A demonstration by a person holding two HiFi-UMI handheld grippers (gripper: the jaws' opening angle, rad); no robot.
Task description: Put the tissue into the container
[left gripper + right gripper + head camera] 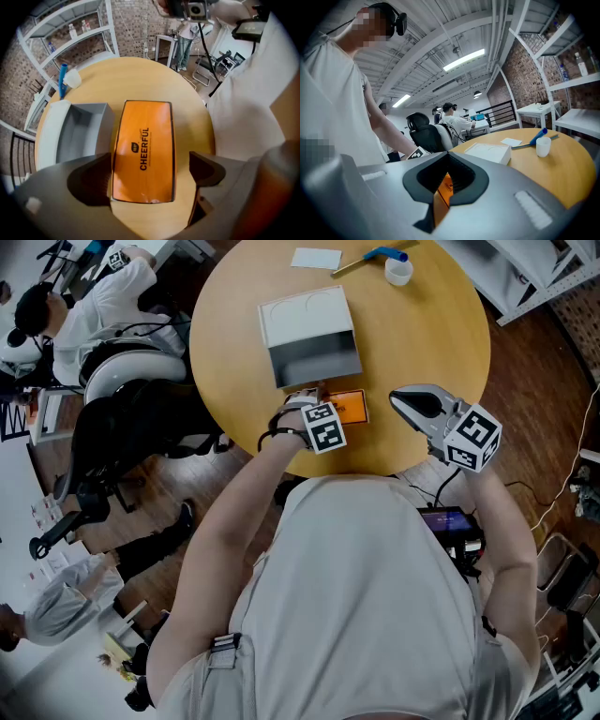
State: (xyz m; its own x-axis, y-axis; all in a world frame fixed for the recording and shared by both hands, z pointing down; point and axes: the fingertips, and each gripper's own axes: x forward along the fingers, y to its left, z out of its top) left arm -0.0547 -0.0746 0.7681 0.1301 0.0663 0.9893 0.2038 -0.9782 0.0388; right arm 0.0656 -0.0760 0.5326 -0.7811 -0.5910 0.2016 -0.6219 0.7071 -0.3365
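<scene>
An orange tissue pack [144, 151] lies flat on the round wooden table [412, 334], just in front of the grey open container [315, 358] with its white lid [305, 313] folded back. My left gripper [151, 165] straddles the pack's near end with its jaws wide open, one on each side and neither pressing on it. In the head view the left gripper [307, 401] covers part of the pack [351, 407]. My right gripper [405, 401] hovers to the right of the pack with its jaws together and nothing held. Through the right gripper [447, 159] a sliver of orange pack [442, 194] shows.
A white cup [398, 271], a blue-handled tool [373, 256] and a sheet of paper [316, 258] lie at the table's far side. A black office chair [141, 427] and seated people are left of the table. Metal shelving [525, 277] stands at the far right.
</scene>
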